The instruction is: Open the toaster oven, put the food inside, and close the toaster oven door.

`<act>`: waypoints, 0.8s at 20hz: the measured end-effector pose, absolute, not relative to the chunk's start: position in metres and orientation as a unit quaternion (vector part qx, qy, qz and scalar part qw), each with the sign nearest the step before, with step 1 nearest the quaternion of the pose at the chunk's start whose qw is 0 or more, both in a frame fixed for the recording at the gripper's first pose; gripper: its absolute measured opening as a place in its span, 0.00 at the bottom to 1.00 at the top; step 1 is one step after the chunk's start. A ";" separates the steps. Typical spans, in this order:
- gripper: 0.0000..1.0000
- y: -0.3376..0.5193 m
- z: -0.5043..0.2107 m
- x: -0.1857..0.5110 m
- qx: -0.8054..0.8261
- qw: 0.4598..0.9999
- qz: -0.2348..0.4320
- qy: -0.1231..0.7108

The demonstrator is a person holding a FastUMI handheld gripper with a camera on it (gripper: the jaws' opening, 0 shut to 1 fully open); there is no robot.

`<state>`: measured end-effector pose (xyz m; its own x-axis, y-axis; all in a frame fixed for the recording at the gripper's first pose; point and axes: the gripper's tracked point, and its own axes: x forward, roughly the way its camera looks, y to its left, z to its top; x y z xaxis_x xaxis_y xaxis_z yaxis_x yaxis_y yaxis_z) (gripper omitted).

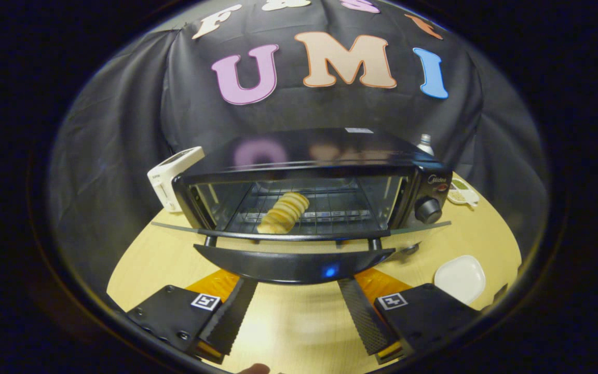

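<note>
While hovering low over table point(148, 259), I am seeing gripper point(293, 306) fingers spread wide, holding nothing. Toaster oven point(320, 176) standing just ahead, door point(299, 234) lying flat open, handle bar point(294, 265) reaching toward fingers, between their tips. Food point(283, 213) (ridged pastry, looking light, crumbly) already sitting on rack inside. I am judging closing as remaining step. Door looking rigid, hinged, glass panel fragile; handle glossy, probably slick. I am favouring taking handle mid-bar or pushing up from under it.

glossy black toaster oven point(325, 156), wire rack point(330, 208), wood-grain table point(299, 322).
</note>
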<state>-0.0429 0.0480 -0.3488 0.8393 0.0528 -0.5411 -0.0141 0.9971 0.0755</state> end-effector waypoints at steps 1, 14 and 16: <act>0.94 0.046 -0.346 -0.038 0.036 0.959 0.014 0.280; 0.93 0.037 -0.340 -0.019 0.048 0.960 0.002 0.277; 0.93 0.037 -0.329 -0.022 0.044 0.962 0.008 0.270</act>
<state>-0.0220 0.0374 -0.3293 0.8543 0.0396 -0.5182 0.0074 0.9961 0.0883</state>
